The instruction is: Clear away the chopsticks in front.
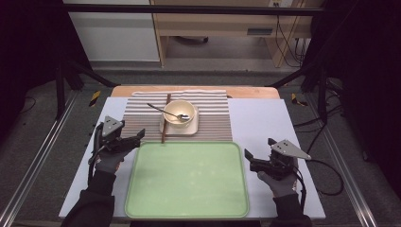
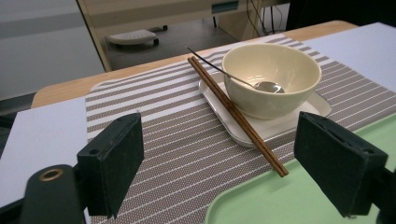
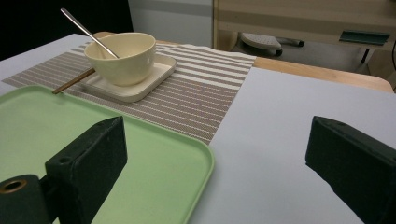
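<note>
Ahead of you a striped placemat (image 1: 213,123) lies on the white counter (image 1: 260,123); on it sits a square cream plate (image 1: 193,128) bearing a cream bowl (image 1: 179,112); a metal spoon (image 1: 165,111) rests in the bowl, handle sticking out to your left; brown chopsticks (image 1: 165,124) lie along the plate's left edge; a wooden desk (image 1: 213,23) stands beyond.

A lab: black frame (image 1: 189,9) surrounds the table (image 1: 257,123).

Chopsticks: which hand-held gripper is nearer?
Left. The left hand-held gripper sits just left of the chopsticks, open. The right hand-held gripper is across the tray, well off.
</note>
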